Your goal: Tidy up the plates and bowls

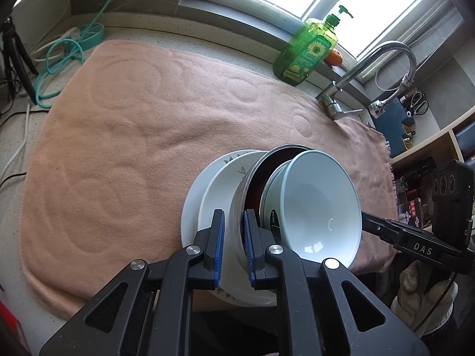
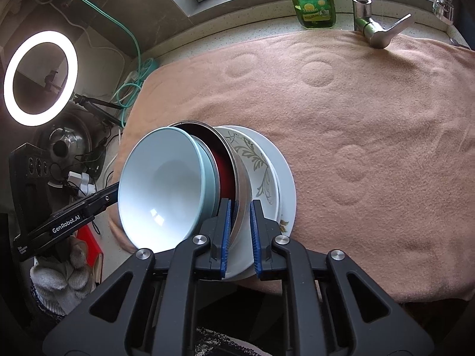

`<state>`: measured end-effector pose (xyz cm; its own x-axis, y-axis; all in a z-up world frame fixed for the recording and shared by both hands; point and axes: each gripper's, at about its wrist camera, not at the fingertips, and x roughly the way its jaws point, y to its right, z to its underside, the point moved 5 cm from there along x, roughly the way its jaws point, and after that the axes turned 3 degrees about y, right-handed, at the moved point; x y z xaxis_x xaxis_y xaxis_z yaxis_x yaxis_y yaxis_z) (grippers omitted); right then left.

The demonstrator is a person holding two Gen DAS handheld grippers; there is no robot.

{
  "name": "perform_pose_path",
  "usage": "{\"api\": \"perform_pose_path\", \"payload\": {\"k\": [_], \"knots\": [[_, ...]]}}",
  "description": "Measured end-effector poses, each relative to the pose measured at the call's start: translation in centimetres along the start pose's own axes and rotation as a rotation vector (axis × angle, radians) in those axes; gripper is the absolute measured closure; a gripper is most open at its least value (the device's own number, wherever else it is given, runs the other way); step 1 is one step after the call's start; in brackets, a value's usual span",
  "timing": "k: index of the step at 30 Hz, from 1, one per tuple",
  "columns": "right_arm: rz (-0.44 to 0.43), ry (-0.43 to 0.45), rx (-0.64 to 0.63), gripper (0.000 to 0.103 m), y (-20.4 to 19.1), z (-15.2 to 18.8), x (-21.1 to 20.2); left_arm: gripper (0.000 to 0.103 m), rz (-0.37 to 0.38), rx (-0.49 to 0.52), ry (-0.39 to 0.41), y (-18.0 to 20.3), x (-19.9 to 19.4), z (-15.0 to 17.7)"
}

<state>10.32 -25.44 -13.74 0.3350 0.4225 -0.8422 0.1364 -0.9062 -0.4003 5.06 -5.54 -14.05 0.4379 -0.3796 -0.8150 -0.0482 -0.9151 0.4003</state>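
A nested stack of dishes is held tilted over the near edge of the pink towel (image 1: 133, 124). It has a white plate (image 1: 190, 201), a leaf-patterned dish (image 1: 219, 184), a steel bowl with a red inside (image 1: 237, 207), a pale green bowl and a white bowl (image 1: 317, 198) on top. My left gripper (image 1: 233, 246) is shut on the steel bowl's rim. My right gripper (image 2: 240, 237) is shut on the same rim (image 2: 242, 195) from the opposite side; the white bowl (image 2: 160, 184) faces its camera.
A green dish soap bottle (image 1: 305, 50) stands at the back by the window. A steel faucet (image 1: 371, 71) rises at the towel's far right corner. Teal cables (image 1: 59, 59) lie back left. A ring light (image 2: 40, 77) glows at the left.
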Motion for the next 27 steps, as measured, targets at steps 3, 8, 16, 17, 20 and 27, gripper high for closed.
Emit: {"api": "perform_pose_path", "payload": {"k": [3,8,16,17,20,27], "knots": [[0.008,0.018,-0.012,0.080,0.3,-0.1,-0.6,0.091,-0.008,-0.002,0.017,0.0,-0.5,-0.1],[0.021,0.046,-0.036,0.073,0.7,-0.2,-2.0,0.088,-0.020,-0.020,0.043,-0.3,-1.3,-0.2],[0.089,0.118,-0.146,0.044,0.6,0.4,-4.3,0.070,-0.061,0.007,0.097,-0.1,-3.1,0.3],[0.088,0.124,-0.154,0.042,0.6,0.5,-4.5,0.065,-0.067,0.014,0.104,0.0,-3.3,0.4],[0.095,0.142,-0.175,0.036,0.4,0.8,-5.1,0.057,-0.094,0.052,0.121,0.7,-3.8,1.0],[0.095,0.191,-0.182,0.028,0.5,1.6,-6.3,0.034,-0.136,0.113,0.141,2.2,-4.5,2.8]]}}
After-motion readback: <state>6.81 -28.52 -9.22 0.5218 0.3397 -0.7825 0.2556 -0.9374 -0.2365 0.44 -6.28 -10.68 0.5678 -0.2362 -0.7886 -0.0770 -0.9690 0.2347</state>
